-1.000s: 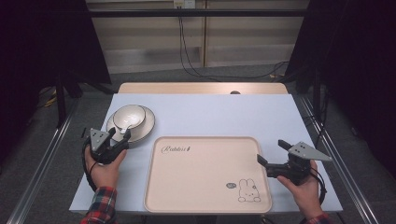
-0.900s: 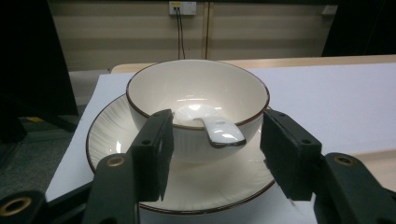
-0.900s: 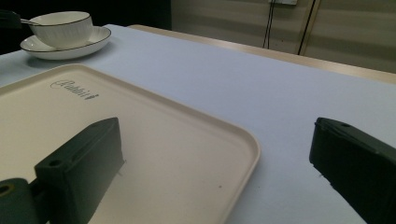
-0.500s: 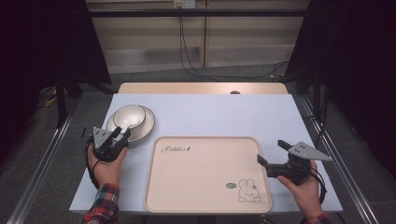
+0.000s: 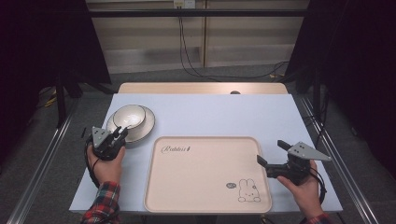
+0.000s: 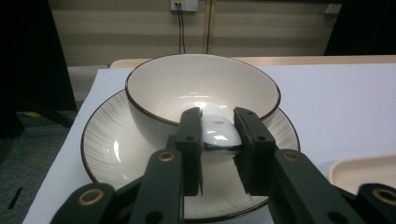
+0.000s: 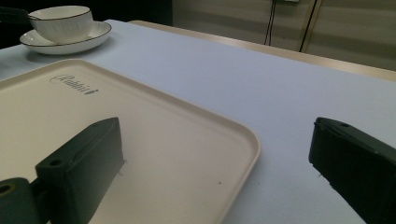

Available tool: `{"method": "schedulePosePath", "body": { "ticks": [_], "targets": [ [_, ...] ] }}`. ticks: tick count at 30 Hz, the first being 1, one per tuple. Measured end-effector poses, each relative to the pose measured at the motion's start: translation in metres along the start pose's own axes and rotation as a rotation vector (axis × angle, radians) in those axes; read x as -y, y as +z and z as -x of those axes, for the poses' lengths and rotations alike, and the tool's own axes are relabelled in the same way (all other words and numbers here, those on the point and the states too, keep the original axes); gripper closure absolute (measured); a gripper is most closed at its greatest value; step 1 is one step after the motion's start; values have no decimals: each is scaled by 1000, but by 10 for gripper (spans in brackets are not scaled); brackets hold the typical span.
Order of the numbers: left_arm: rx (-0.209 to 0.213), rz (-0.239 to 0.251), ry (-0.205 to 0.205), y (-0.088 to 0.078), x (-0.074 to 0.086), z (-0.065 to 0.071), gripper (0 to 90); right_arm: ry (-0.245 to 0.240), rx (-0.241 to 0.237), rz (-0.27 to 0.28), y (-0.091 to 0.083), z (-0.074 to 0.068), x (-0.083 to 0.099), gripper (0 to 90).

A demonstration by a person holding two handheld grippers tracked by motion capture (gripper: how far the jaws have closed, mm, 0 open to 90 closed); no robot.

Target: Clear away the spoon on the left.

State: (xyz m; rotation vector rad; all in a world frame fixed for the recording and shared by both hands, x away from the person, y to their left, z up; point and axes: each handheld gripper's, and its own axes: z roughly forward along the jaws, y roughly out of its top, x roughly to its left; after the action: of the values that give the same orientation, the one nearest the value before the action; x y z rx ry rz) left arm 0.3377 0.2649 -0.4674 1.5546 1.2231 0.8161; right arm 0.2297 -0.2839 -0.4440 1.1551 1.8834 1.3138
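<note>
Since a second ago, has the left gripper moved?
Yes. The left gripper has moved forward toward the plate, its jaws now over the plate's near rim; the tray stayed put.

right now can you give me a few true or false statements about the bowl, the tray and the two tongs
1. The bowl sits on a plate. True.
2. The tray holds the bowl. False: the bowl and plate stand on the table, apart from the tray.
3. The left tongs are at the bowl's near rim. True.
4. The right tongs are shut. False: their jaws stand wide apart at the tray's right edge.
5. The tray bears a rabbit drawing. True.
</note>
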Motion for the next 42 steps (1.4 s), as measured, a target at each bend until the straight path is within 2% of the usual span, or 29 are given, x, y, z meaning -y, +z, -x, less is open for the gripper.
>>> {"method": "schedulePosePath", "body": {
  "ticks": [14,18,21,24,28,34,42],
  "targets": [
    [-2,4,3,1,-2,1,734,-9,-1,-1,0,0,0,27],
    [-14,-4,2,0,-3,2,736,-12,-3,-3,0,0,0,27],
    [-2,0,-15,0,-2,0,736,-11,0,-3,0,0,0,27],
    [-15,-7,-19,0,-1,0,734,-12,0,-3,0,0,0,27],
    [-11,-7,-25,0,-1,0,732,-11,4,-2,0,0,0,27],
    [-4,-15,-55,1,-2,0,728,-15,-2,-5,1,-1,0,27],
    [-6,-25,-42,1,-5,-1,736,-13,-4,-11,1,-1,1,27]
  ]
}}
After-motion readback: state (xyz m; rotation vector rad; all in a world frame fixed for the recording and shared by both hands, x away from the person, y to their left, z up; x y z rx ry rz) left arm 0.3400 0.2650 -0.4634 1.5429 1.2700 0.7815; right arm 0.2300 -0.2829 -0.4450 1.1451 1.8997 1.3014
